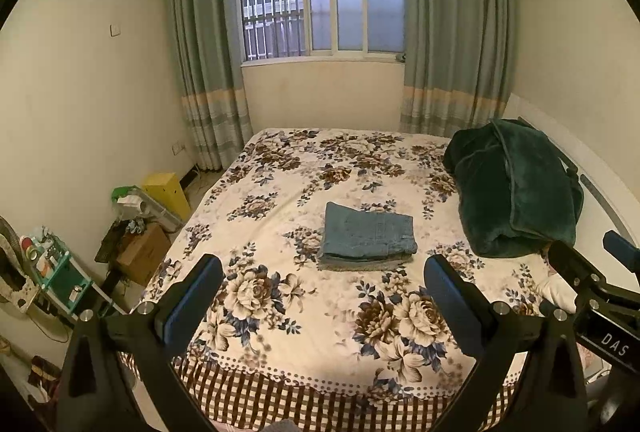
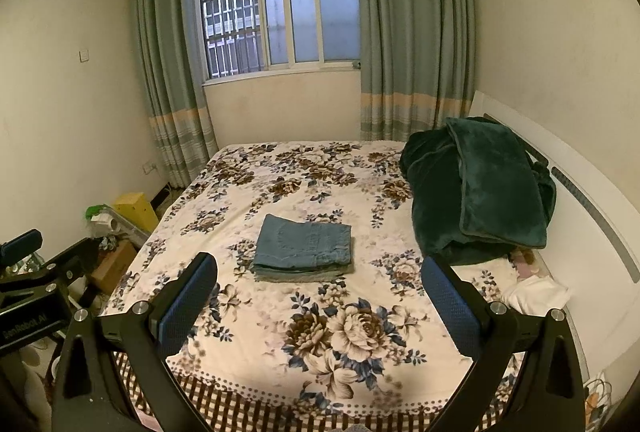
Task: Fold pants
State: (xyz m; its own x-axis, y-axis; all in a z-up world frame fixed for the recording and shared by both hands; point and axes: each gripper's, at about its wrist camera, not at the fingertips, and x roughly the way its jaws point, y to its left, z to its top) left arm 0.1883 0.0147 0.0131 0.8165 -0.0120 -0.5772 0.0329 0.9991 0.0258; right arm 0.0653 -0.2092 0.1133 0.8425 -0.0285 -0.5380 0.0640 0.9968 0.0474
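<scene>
A pair of blue denim pants [image 1: 367, 237] lies folded into a neat rectangular stack in the middle of the floral bedspread [image 1: 280, 168]; it also shows in the right wrist view [image 2: 304, 248]. My left gripper [image 1: 324, 296] is open and empty, held above the near end of the bed, short of the pants. My right gripper [image 2: 320, 296] is open and empty, at a similar height and distance from the pants. The right gripper also shows at the right edge of the left wrist view [image 1: 592, 272].
A dark green plush blanket [image 2: 476, 188] is heaped at the bed's right side against the white headboard [image 2: 580, 200]. White cloth [image 2: 536, 294] lies below it. Boxes and clutter [image 1: 136, 228] fill the floor left of the bed. Curtains and a window stand behind.
</scene>
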